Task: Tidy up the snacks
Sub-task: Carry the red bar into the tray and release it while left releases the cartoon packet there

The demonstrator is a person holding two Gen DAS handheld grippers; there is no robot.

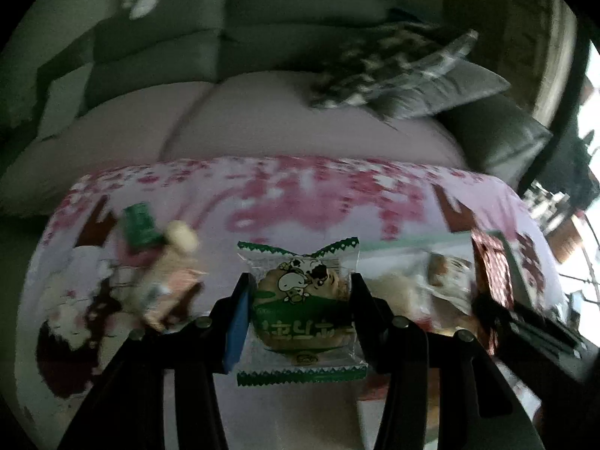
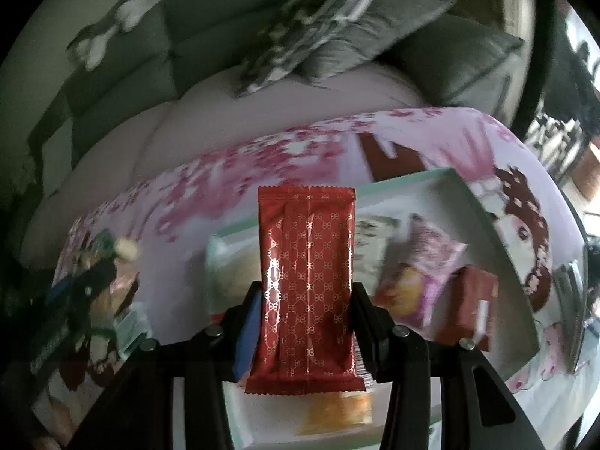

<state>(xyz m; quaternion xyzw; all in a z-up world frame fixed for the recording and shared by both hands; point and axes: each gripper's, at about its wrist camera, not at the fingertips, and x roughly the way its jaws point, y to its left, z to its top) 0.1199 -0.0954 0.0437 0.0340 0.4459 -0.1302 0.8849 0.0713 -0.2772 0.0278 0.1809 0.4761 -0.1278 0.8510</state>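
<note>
My left gripper [image 1: 298, 288] is shut on a clear, green-edged biscuit packet [image 1: 300, 311] with a cartoon cow, held above the pink printed tablecloth [image 1: 300, 195]. My right gripper [image 2: 305, 300] is shut on a long red packet [image 2: 307, 285] with a gold pattern, held upright over the pale green tray [image 2: 483, 217]. That tray holds a pink-purple snack bag [image 2: 427, 262], a dark red box [image 2: 468, 307] and an orange packet [image 2: 337, 412]. In the left wrist view the tray [image 1: 412, 242] lies to the right, with the right gripper's red packet [image 1: 491, 273] over it.
Loose snacks lie on the cloth at the left: a green packet [image 1: 139, 225], a cream round sweet [image 1: 182, 234] and a pinkish packet [image 1: 165, 292]. A grey sofa [image 1: 262, 120] with patterned cushions [image 1: 393, 71] stands behind the table. The left gripper [image 2: 75, 292] shows at the left.
</note>
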